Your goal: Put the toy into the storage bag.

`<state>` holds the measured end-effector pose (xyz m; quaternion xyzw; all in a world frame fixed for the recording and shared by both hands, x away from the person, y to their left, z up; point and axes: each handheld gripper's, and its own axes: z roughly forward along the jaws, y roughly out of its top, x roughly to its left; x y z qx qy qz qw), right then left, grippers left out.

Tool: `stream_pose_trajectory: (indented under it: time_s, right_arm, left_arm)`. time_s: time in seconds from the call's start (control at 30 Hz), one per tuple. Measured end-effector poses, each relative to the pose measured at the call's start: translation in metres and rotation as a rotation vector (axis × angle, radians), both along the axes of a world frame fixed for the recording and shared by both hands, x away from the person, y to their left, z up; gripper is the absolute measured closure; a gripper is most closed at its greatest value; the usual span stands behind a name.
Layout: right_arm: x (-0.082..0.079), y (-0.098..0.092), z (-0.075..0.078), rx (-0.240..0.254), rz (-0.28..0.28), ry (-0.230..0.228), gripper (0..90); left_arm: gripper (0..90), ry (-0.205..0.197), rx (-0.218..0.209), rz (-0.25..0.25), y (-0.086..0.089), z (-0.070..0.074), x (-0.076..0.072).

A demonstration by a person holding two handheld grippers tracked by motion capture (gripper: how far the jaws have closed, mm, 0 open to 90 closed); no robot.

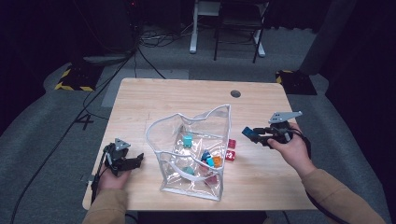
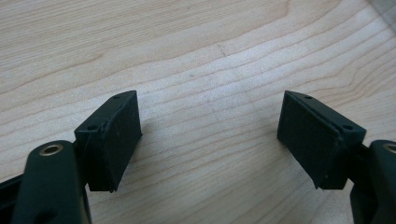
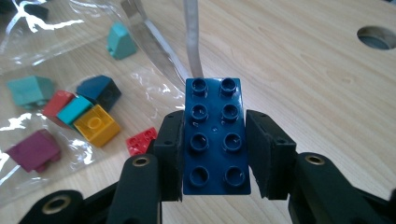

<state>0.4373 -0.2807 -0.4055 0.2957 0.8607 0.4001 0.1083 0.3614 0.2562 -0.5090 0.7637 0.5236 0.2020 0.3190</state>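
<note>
Your left gripper (image 1: 133, 161) rests on the table (image 1: 187, 98), jaws spread with nothing between them. The clear bag (image 1: 191, 154) stands in the middle. Your right gripper (image 3: 214, 154) pinches a blue brick (image 3: 215, 135) above the table, right of the bag.

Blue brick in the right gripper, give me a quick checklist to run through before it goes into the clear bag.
1. Grip: the right gripper has both pads pressed on the long sides of the blue brick: ok.
2. Brick attitude: studs face the camera and it sits straight between the jaws: ok.
3. Clearance: in the high view the brick hangs above the table, right of the clear bag: ok.
4. Bag mouth: the rim stands open, facing up: ok.
5. Bag held steady: the left gripper is open over bare wood, apart from the bag: not ok.
6. Room inside between the bricks already there: cannot tell.
</note>
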Motion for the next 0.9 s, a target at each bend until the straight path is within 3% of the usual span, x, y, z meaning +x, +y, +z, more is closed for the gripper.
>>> stream_pose_trajectory:
  time_s: [0.63, 0.9]
  right_arm:
    - [-0.014, 0.006, 0.072, 0.050, 0.051, -0.061, 59.7]
    - [-0.015, 0.018, 0.102, 0.072, 0.072, -0.093, 59.7]
  left_arm:
    - [21.5, 0.001, -0.001, 0.001, 0.000, 0.000, 0.000]
    - [21.1, 0.001, -0.003, 0.003, 0.000, 0.000, 0.001]
